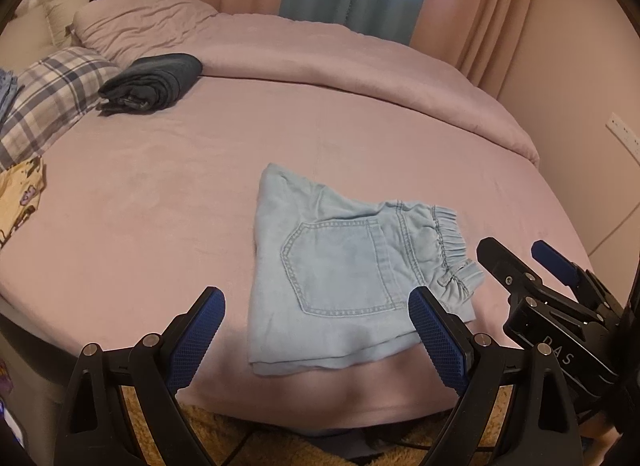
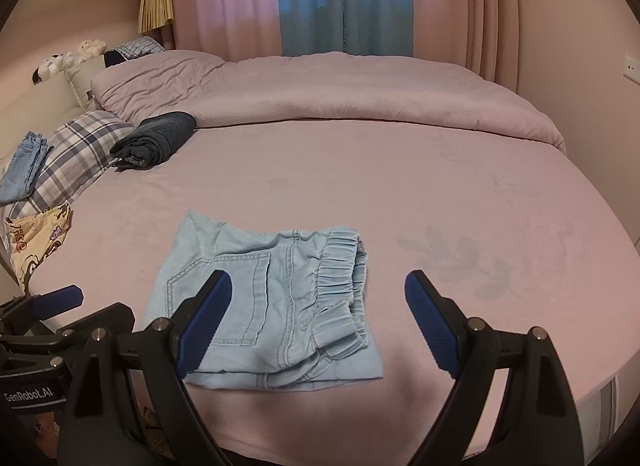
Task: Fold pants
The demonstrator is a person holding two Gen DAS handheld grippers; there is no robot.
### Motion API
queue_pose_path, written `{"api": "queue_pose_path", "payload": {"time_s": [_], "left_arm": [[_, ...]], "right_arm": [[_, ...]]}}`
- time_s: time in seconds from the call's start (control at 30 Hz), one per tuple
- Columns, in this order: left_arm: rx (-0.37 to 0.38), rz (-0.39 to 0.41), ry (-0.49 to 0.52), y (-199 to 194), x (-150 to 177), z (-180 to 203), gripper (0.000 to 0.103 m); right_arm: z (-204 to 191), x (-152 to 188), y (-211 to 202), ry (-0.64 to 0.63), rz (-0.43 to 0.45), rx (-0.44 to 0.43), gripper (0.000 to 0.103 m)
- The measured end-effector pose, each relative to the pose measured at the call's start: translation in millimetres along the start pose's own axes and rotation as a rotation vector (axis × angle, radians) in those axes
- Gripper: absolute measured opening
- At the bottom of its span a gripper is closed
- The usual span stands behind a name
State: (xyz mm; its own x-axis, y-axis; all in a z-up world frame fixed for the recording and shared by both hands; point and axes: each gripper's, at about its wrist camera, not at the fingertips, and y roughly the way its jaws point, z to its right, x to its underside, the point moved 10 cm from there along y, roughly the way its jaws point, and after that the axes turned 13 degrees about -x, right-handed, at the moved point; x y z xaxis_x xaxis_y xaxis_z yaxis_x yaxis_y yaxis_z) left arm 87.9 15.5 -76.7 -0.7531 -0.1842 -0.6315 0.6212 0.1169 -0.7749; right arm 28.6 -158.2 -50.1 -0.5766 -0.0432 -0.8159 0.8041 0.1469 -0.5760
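Already the pants (image 1: 344, 266) lie folded into a compact light-blue square near the front edge of the bed (image 1: 160, 193), back pocket up and the elastic waistband bunched along the right side, layers stacked beneath. That flat, squared shape suggests the folding is done or nearly so, and the near edge keeps the bundle within easy reach of both hands.

The left gripper (image 1: 316, 330) hangs just above the bundle's near side with its jaws spread wide and nothing between them. The right gripper (image 2: 318, 314) is likewise wide open and empty, over the waistband end; neither pad appears to touch the cloth.

Farther off, a dark folded garment (image 1: 154, 79) sits by the plaid pillow (image 1: 52, 97), and a folded pair of jeans (image 2: 24, 165) rests on it, probably a place for finished pieces.
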Motion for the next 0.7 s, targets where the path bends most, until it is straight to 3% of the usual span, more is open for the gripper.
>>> {"api": "queue_pose_path", "payload": {"time_s": [0.7], "left_arm": [[-0.016,-0.009,0.013,4.1,2.6,-1.3,0.093]], "right_arm": [[3.1,5.9,4.7,0.003,-0.033,0.035,0.089]]}}
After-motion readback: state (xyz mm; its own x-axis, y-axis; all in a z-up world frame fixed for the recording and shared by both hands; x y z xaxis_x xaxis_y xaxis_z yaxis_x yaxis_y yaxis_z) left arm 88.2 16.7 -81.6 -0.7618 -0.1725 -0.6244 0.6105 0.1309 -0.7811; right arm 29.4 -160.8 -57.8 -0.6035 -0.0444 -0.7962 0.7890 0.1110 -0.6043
